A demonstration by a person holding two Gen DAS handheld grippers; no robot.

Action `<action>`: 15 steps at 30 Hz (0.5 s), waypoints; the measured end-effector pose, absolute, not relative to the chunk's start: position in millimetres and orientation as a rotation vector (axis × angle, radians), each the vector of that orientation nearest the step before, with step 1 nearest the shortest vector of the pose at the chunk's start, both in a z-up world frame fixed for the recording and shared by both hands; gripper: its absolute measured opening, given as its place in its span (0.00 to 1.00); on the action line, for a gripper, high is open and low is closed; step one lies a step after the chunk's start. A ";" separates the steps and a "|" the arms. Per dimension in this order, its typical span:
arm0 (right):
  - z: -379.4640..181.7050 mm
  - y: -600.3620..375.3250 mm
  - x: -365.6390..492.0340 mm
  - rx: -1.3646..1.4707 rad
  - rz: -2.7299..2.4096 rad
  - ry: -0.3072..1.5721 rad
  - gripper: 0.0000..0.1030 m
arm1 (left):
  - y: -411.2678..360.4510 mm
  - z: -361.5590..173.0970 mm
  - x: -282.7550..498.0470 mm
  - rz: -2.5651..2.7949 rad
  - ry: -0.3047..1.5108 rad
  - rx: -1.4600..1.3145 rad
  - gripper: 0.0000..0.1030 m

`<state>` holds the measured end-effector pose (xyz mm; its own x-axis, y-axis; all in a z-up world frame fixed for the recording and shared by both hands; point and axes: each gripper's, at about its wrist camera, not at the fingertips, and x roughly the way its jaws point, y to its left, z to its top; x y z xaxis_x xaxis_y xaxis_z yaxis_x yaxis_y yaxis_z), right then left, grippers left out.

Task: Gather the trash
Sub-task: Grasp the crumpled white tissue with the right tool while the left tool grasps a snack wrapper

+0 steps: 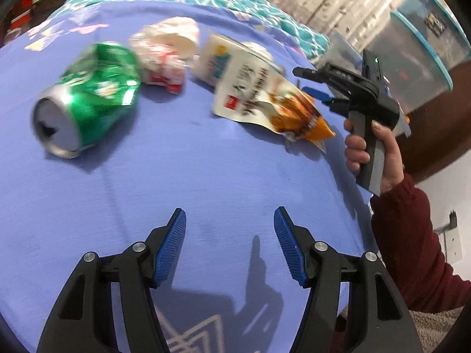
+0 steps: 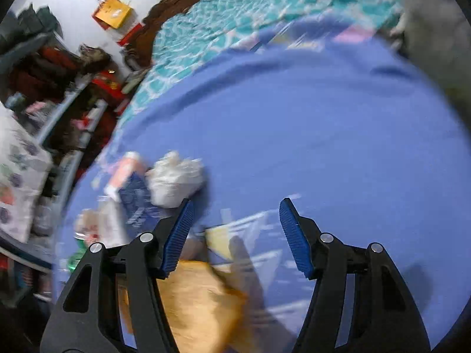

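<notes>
Trash lies on a blue sheet [image 1: 206, 176]. A crushed green can [image 1: 88, 100] lies at the left. Behind it is a crumpled white and red wrapper [image 1: 164, 50], then a white and orange snack bag [image 1: 259, 94]. My left gripper [image 1: 229, 220] is open and empty above bare sheet, short of the trash. My right gripper [image 2: 235, 209] is open and empty; the orange snack bag [image 2: 200, 300] lies under it and a crumpled white wrapper [image 2: 176, 179] sits by its left finger. The right gripper also shows in the left wrist view [image 1: 312, 82], just right of the snack bag.
Clear plastic bins [image 1: 418, 47] with teal rims stand at the right beyond the bed. A teal patterned blanket [image 2: 235, 29] lies behind the blue sheet. Cluttered shelves [image 2: 59, 88] stand to the left of the bed. A white wall with a socket [image 1: 453, 235] is at the right.
</notes>
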<state>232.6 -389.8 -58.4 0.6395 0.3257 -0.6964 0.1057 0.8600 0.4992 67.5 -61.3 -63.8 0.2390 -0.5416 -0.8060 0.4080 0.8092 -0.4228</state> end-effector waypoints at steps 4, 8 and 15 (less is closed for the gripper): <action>-58.0 -332.2 213.8 0.445 0.311 0.889 0.62 | -42.1 -68.8 73.7 -0.637 1.173 -0.183 0.57; -44.7 -284.1 160.7 0.284 0.418 0.833 0.59 | -40.0 -65.7 75.8 -0.635 1.163 -0.193 0.57; -29.9 -314.7 103.4 0.383 0.304 0.687 0.61 | -43.9 -57.0 74.7 -0.672 1.142 -0.206 0.71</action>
